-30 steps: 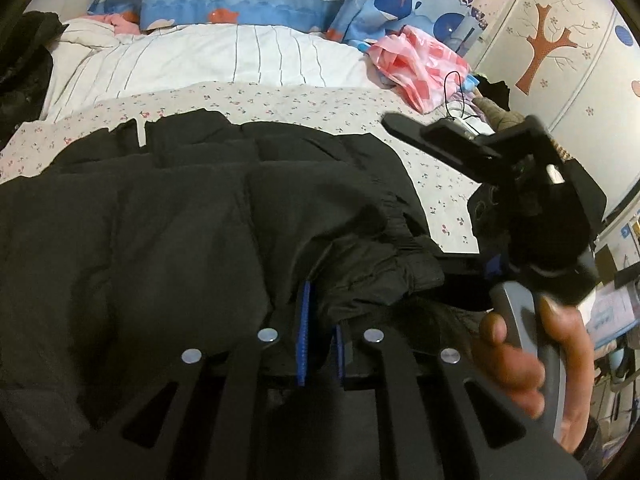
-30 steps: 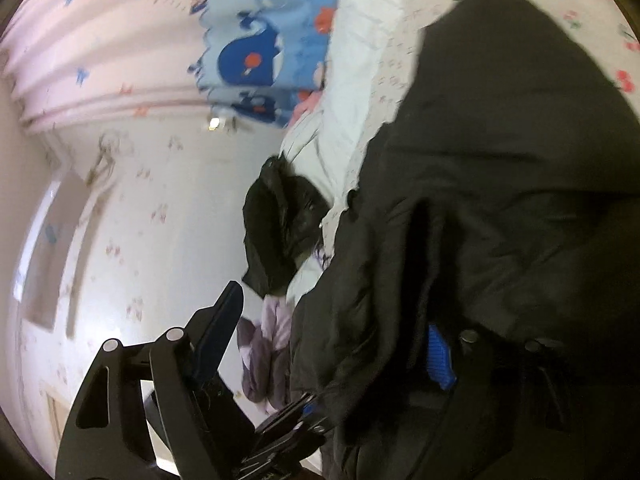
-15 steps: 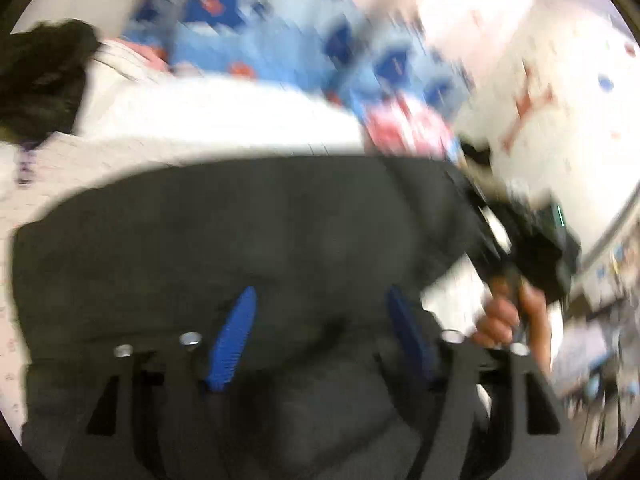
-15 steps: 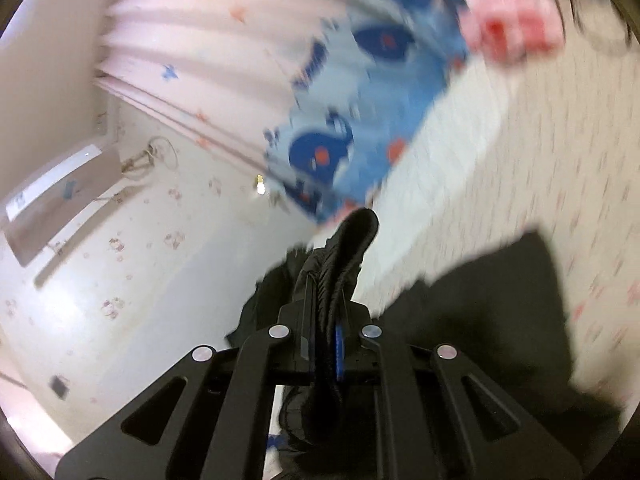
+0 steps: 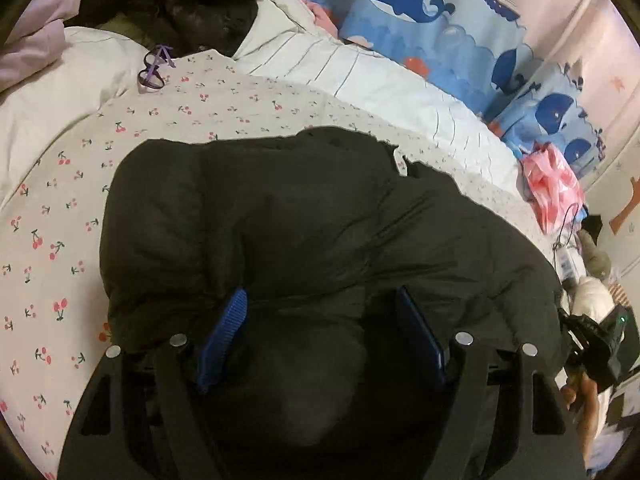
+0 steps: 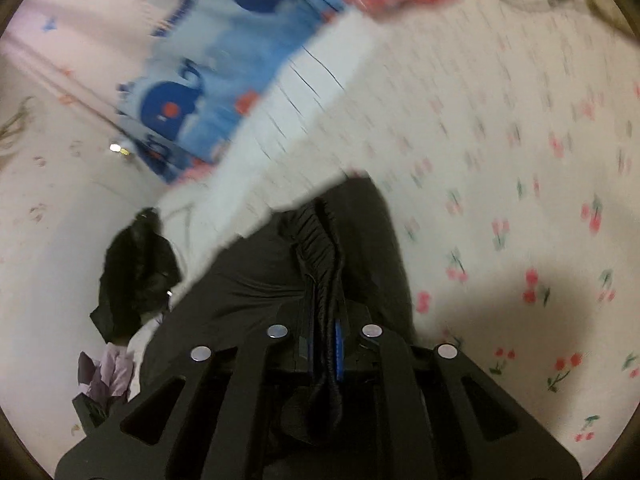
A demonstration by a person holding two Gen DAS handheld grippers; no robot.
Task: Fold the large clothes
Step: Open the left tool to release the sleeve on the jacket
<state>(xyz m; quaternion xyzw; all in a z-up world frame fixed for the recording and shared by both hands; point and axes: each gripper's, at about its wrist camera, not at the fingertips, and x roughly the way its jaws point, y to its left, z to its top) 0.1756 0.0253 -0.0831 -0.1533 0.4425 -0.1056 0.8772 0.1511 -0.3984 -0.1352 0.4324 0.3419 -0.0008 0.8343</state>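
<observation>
Left gripper (image 5: 320, 312): jaws wide over black puffer jacket (image 5: 300, 216) | right gripper (image 6: 322, 336): jaws clamp ribbed cuff (image 6: 320, 236) | cherry-print sheet (image 5: 52, 216); no readable writing

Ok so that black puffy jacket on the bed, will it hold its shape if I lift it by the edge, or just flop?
The black jacket will probably flop: it lies in soft, rumpled mounds. Its puffy quilting suggests it's light for its bulk. The edge bunches into pleats inside the right hand-held gripper, so it likely compresses easily.
</observation>
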